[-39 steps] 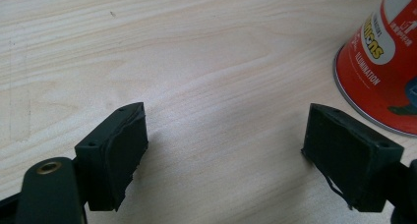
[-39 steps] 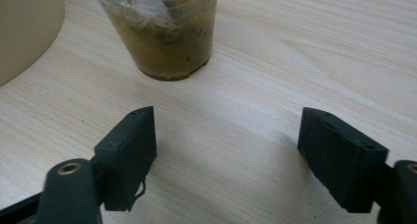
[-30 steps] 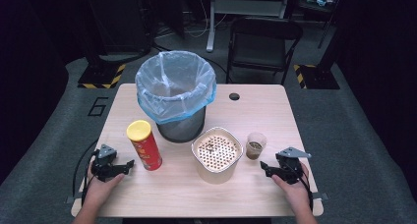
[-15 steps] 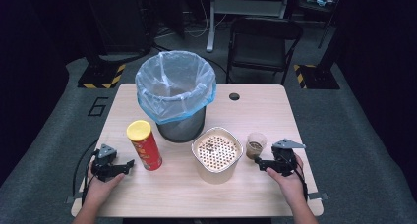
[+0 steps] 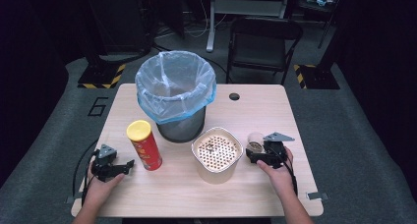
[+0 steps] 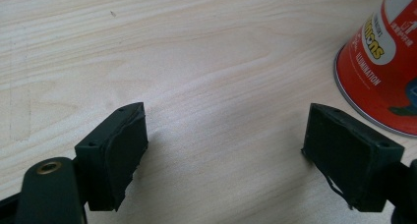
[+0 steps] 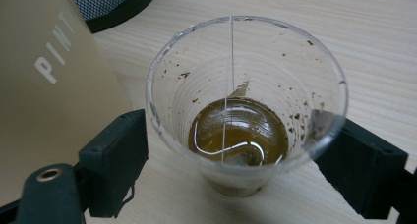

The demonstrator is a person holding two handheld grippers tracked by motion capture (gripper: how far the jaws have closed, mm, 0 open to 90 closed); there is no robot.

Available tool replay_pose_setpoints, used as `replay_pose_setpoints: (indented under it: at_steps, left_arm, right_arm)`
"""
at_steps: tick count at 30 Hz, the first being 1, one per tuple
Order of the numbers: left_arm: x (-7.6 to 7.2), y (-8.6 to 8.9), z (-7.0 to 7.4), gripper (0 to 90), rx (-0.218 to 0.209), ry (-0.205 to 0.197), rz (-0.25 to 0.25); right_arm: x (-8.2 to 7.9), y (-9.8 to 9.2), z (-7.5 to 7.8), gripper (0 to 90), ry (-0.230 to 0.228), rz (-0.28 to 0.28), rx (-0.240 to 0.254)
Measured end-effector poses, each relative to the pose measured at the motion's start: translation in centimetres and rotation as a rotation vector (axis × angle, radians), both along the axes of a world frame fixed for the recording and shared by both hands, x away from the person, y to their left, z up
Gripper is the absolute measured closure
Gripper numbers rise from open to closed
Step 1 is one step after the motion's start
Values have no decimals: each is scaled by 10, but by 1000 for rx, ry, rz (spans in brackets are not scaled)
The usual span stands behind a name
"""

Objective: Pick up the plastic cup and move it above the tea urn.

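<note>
**My two grippers at the table, one with a cup between its jaws**

In the high view, I see the wooden table in the middle of the frame. A black mesh bin with a light blue bag stands in the upper middle part of the table. Just below and left of it stands a red can with a yellow lid. Right of the can, in the middle, sits a round tub with a dotted top. My left gripper is at the lower left, in my left hand, and it points at the red can. My right gripper is at the lower right, in my right hand. Its tip is at a small cup that stands just right of the tub.

In the left gripper view, my jaws rise from the bottom and are spread far apart. Bare wood lies between them. The red can is in the upper right corner, close to the right-side jaw. I cannot tell if they touch.

In the right gripper view, a clear plastic cup stands upright in the middle of the frame, between my two jaws. It has a little brown liquid at the bottom and dark specks on its walls. The jaws are spread, one on each side of the cup. The right-side jaw is right at the cup wall, and the left-side jaw is just beside it. I cannot tell if they press it. The tan tub wall is on the left, and the bin's dark base is at the upper left.
</note>
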State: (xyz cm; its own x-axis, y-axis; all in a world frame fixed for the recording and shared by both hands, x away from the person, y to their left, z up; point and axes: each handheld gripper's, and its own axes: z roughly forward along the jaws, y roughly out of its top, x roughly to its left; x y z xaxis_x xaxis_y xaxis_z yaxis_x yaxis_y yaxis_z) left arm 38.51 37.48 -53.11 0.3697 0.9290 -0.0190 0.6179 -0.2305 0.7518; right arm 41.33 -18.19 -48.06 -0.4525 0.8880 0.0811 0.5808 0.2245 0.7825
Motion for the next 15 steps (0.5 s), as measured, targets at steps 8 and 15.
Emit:
replay_pose_setpoints:
  at_steps: [8, 15]
  left_arm:
    - [0, 0, 0, 165, 1, 0, 0]
    - [0, 0, 0, 165, 0, 0, -1]
  right_arm:
    - [8, 7, 0, 238, -32, -10, -24]
    - [14, 8, 0, 279, -45, 15, -29]
